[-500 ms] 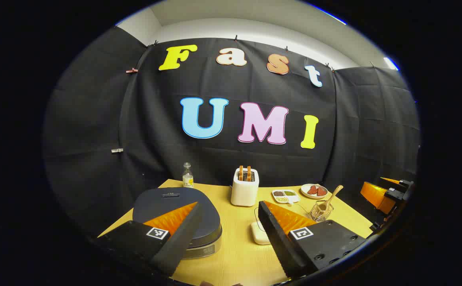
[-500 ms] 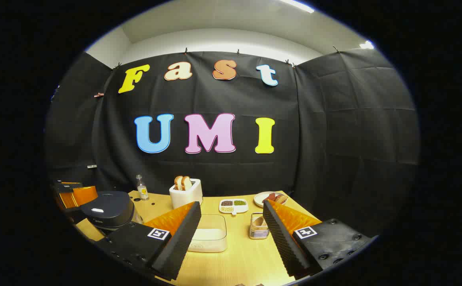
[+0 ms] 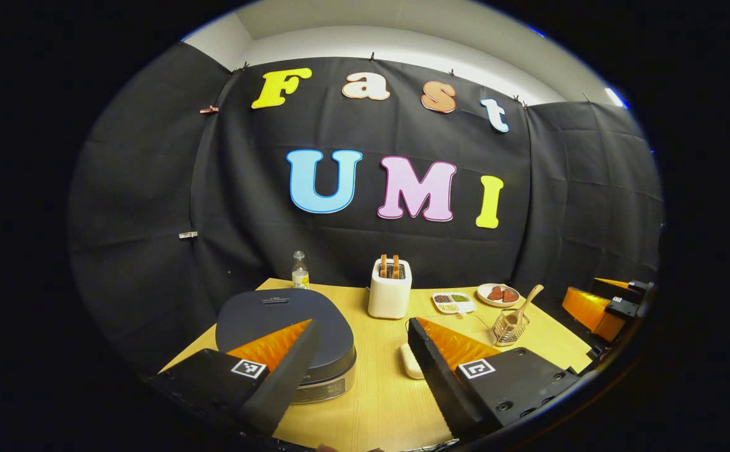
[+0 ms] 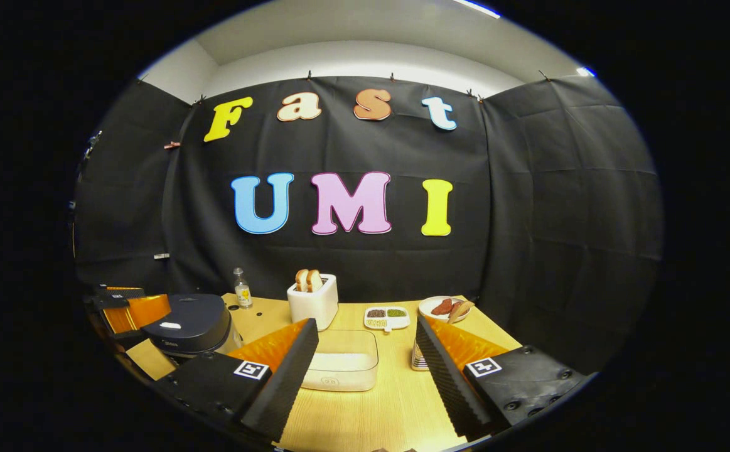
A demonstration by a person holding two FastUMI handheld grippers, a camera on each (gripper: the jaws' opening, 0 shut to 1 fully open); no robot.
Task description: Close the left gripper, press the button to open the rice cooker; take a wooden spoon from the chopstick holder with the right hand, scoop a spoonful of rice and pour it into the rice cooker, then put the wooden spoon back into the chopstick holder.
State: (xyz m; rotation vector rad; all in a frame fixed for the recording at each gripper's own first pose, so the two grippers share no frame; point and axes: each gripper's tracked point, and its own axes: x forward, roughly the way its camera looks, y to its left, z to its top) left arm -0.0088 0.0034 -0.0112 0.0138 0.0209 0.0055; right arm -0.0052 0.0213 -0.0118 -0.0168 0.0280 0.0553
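The first step was judged barely begun: the left gripper point(image 3: 357, 342) was held with jaws wide above the lidded dark-grey rice cooker point(image 3: 286, 326) on the yellow wooden surface point(image 3: 371, 402), so closing and pressing were still required, while the right gripper point(image 4: 365, 351) was likewise held wide and empty.

Place: a staged recording booth set up as a kitchen.
Walls: black cloth point(image 4: 559, 188) was clipped up on all sides, under a plain white ceiling.
Furnishing: one wooden table point(image 4: 390, 402) carried a rice cooker point(image 3: 286, 336), toaster point(image 3: 390, 292), bottle point(image 3: 300, 271) and dishes of food point(image 3: 498, 293).
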